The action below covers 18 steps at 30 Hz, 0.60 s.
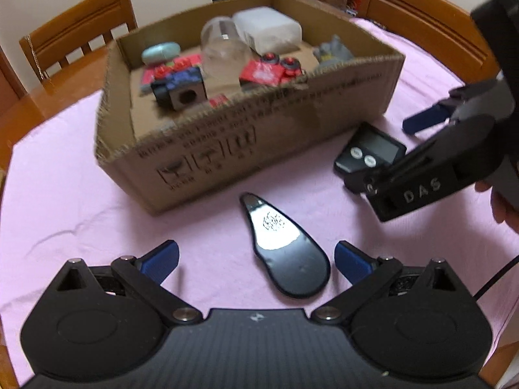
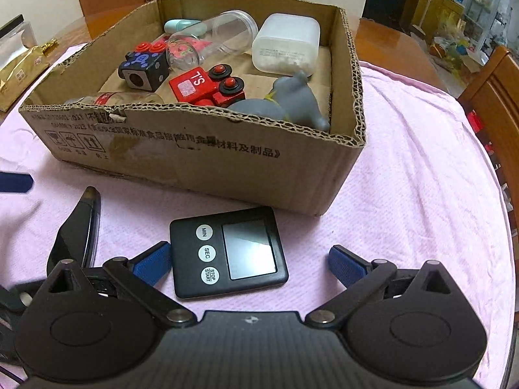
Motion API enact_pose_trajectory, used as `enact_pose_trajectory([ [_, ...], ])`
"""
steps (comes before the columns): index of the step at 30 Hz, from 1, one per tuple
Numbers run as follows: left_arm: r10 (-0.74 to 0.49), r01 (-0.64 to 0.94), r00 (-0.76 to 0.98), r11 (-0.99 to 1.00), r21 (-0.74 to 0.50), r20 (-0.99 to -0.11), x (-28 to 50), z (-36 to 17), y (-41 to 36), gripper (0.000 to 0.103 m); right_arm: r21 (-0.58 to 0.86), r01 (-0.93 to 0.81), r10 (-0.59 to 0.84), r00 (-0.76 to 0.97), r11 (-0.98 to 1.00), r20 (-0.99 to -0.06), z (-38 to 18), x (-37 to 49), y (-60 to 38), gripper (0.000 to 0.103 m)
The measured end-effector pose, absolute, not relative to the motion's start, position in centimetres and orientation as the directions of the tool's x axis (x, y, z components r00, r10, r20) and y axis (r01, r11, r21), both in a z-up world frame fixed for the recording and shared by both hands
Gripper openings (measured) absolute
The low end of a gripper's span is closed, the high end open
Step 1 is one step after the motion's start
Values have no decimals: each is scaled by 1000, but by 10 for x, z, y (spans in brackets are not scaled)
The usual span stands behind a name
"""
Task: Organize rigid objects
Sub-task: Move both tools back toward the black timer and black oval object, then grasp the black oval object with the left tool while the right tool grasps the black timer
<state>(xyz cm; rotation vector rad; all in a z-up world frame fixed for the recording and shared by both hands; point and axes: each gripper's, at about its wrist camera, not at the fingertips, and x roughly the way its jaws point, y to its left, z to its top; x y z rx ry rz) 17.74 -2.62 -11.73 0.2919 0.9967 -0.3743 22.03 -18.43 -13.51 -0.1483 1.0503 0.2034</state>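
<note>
Your left gripper (image 1: 256,261) — jaws wide apart, low over the pink cloth (image 1: 65,201), gripping nothing. The black teardrop-shaped case (image 1: 285,253) lies flat on the cloth between the blue pads, tip pointing toward the box; can't tell if the right pad touches its wide end.

Your right gripper (image 2: 249,264) — also spread open, empty. The black timer (image 2: 227,253) lies face-up between its fingers, closer to the left pad, w/ MIN, SEC and STOP/START buttons left of a blank screen. From the left wrist view the right gripper sits just behind the timer, your hand (image 1: 506,207) on its handle at frame edge.

Mid-ground: open cardboard box (image 2: 194,162) on the cloth, printed text on the near wall, top edges ragged. The timer is just beside the near wall; the case is near it, apart.

Inside the box: red toy block w/ wheels (image 2: 204,87), black cube w/ a round hole (image 2: 142,69), clear plastic jar on its side (image 2: 211,39), white lidded container (image 2: 285,45), grey animal figure (image 2: 292,100), pale teal oval case (image 2: 178,25) at the back.

Surface: cloth is wrinkled, covers a wooden table (image 2: 389,42). Far: wooden chairs (image 1: 78,35) at the table's back edge, cream wall, dark doorway, cluttered shelves beyond. Gold foil pack (image 2: 19,74) at far left.
</note>
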Motion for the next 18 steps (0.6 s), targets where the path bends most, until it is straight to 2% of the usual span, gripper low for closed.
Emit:
enact_pose_trajectory([
  [18,-49,251,487,964,86,-872,181,-122,35,102,-24,-236,97,486,971,-869,-136,219,-185,103],
])
